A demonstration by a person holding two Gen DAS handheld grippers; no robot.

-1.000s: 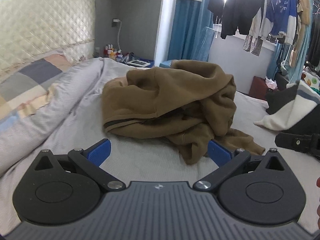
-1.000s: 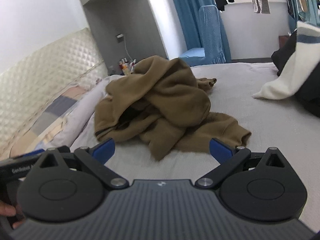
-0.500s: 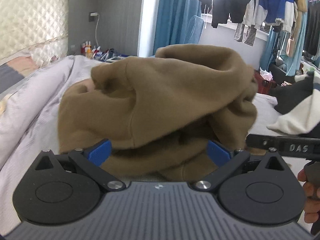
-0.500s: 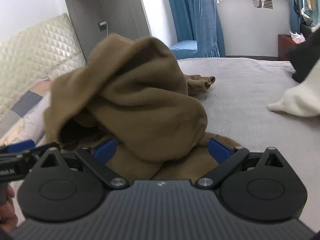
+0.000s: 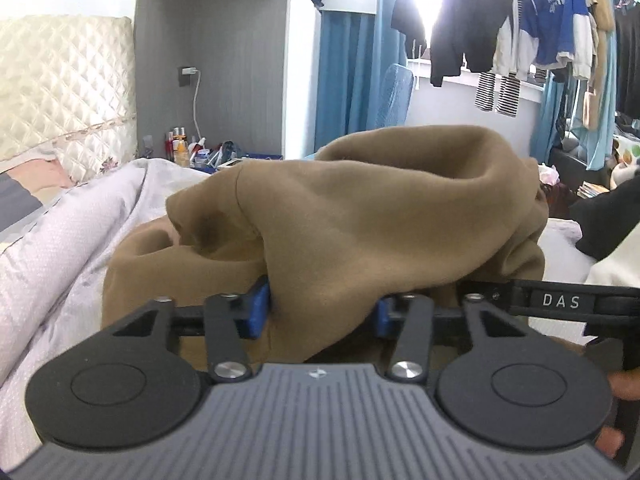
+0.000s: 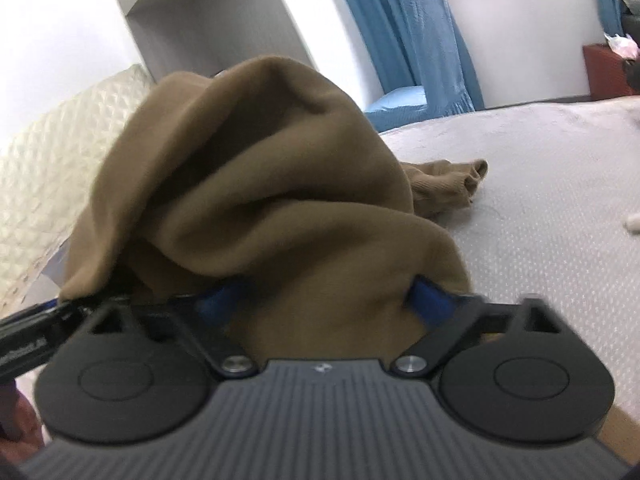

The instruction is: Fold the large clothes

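Grippers side by side, angled down — left gripper and right gripper jaws closing around brown garment folds.

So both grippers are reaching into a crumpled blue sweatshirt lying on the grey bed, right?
Not blue: the crumpled fleece sweatshirt is brown, as the left wrist view shows. Both the left gripper and the right gripper are closing with its fabric between them, on the grey bed.

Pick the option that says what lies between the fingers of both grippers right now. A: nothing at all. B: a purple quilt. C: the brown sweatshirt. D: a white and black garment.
C: folds of the brown sweatshirt bulge between the blue pads of the left gripper and of the right gripper, whose jaws are closing around it on the bed.
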